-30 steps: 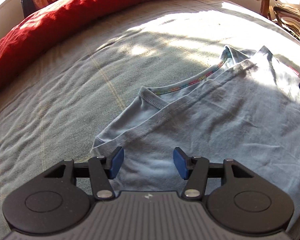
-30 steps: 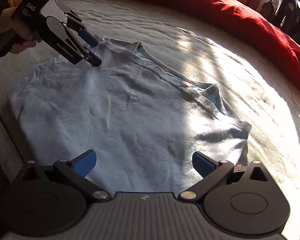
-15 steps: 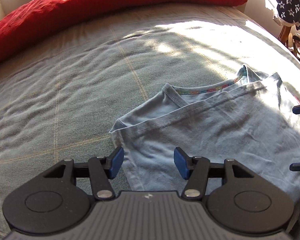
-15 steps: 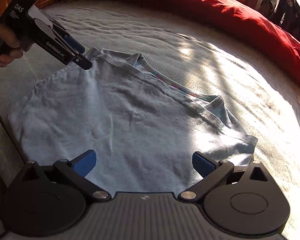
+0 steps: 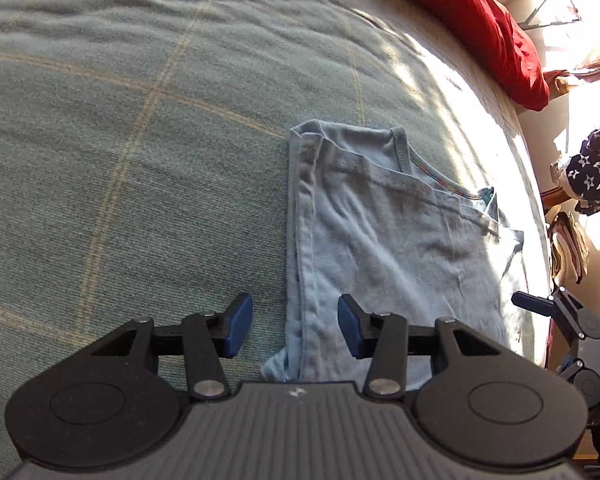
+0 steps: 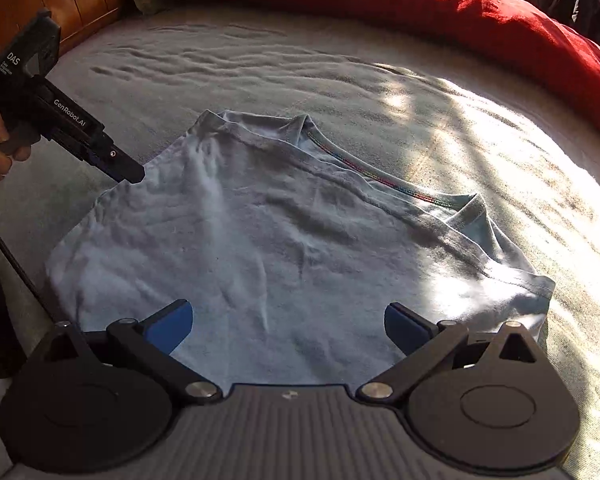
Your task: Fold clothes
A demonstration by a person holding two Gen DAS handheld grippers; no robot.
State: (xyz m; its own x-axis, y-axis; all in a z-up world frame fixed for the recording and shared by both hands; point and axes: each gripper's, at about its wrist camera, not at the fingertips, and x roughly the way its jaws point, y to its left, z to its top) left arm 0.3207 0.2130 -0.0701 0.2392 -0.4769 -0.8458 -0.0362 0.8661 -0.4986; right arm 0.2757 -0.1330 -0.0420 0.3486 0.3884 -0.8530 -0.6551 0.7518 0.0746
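While the left hand-held gripper (image 5: 295,330) straddles the shirt (image 5: 384,256) edge at lower centre, jaws just narrowing (nothing pinched yet), right hand-held gripper (image 6: 288,326) gapes empty; next, probably pinch and fold.

Left wrist: looks steeply down over the shirt (image 5: 384,248) side edge, close.
Right wrist: faces down across its hem toward the red duvet (image 6: 420,12).
Shared: shirt, bedspread (image 5: 120,140).

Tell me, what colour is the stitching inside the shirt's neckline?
Rainbow, many-coloured stitching on the pale blue shirt; clearest in the right wrist view.
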